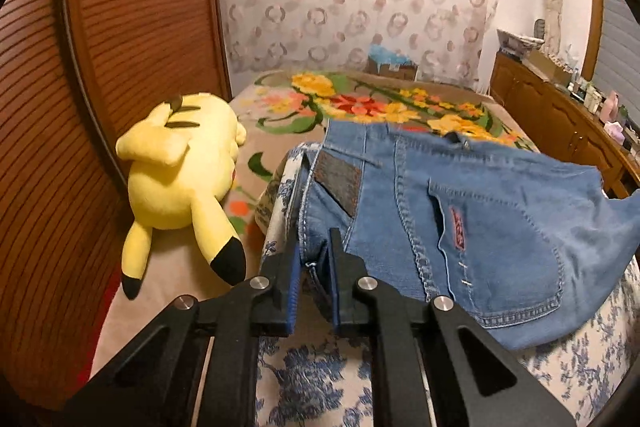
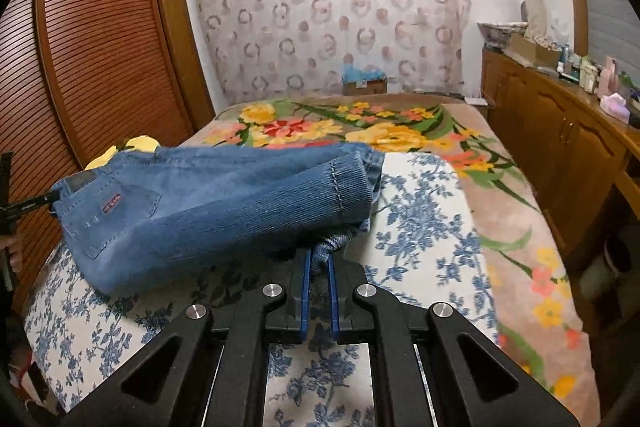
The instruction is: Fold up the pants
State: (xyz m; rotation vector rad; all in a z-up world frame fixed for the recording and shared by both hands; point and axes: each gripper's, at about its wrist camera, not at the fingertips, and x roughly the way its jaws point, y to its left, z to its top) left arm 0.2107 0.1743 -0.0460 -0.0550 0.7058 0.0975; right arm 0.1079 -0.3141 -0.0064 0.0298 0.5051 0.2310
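Blue denim pants [image 1: 472, 211] lie on a white cloth with blue flowers [image 1: 312, 375], back pocket and waist patch facing up. My left gripper [image 1: 314, 259] is shut on the waistband edge at the pants' left end. In the right wrist view the pants [image 2: 208, 203] are doubled over, the leg hems [image 2: 352, 179] stacked at the right. My right gripper [image 2: 319, 259] is shut on a bunch of denim under those hems. The left gripper [image 2: 24, 205] shows at the far left, holding the waist.
A yellow plush toy [image 1: 184, 171] lies left of the pants, by a brown slatted wardrobe [image 1: 132, 35]. A floral blanket [image 2: 360, 131] covers the bed beyond. A wooden dresser [image 2: 560, 139] with clutter runs along the right. A box [image 2: 364, 83] stands by the curtain.
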